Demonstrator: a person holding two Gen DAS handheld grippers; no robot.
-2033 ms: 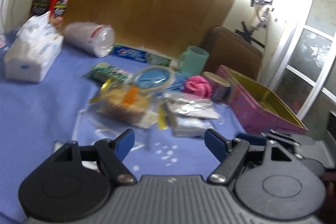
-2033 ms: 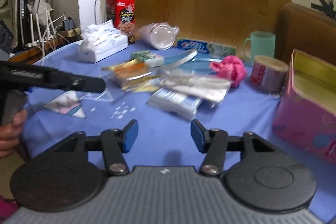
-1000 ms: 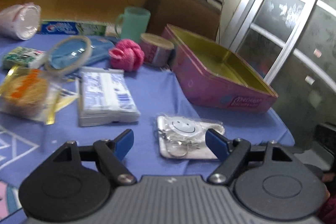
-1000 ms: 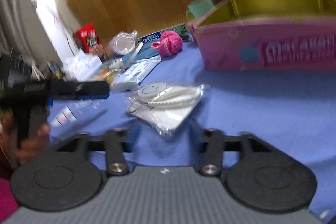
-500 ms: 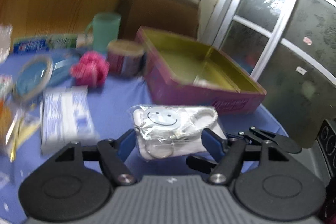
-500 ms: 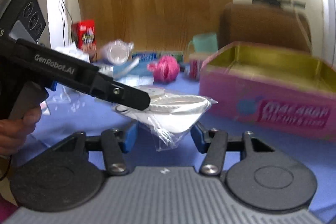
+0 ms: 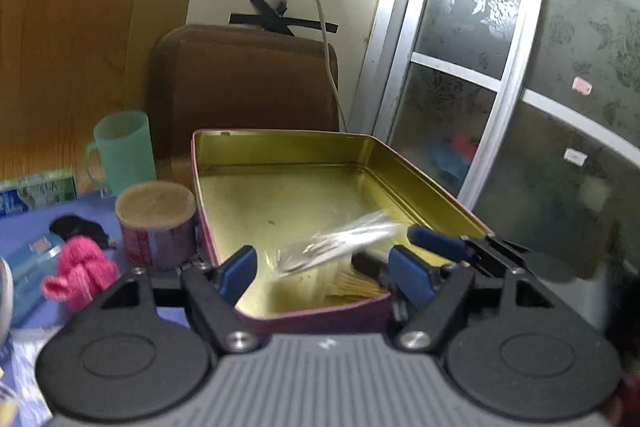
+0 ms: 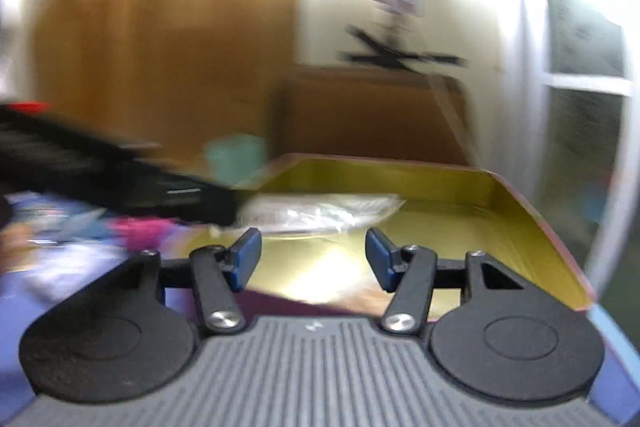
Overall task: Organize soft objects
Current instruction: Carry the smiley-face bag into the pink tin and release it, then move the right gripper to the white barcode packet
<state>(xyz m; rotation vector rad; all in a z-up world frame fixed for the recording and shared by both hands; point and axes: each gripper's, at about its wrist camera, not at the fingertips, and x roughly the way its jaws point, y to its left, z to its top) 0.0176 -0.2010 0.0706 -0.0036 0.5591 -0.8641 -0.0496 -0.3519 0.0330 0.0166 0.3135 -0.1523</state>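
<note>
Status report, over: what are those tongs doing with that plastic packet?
Left tongs opening, right tongs opening, neither pinching. Plastic packet looks loose above the open tin. Nothing blocking the tin.

Daylit room, one view sharp, the other smeared

Left wrist view is fairly crisp, though the clear plastic packet (image 7: 336, 241) is streaked; right wrist view is heavily motion-blurred, its top blown out white; glare pools on the gold tin (image 8: 440, 183) floor; fisheye bends the window frame (image 7: 508, 67).
</note>
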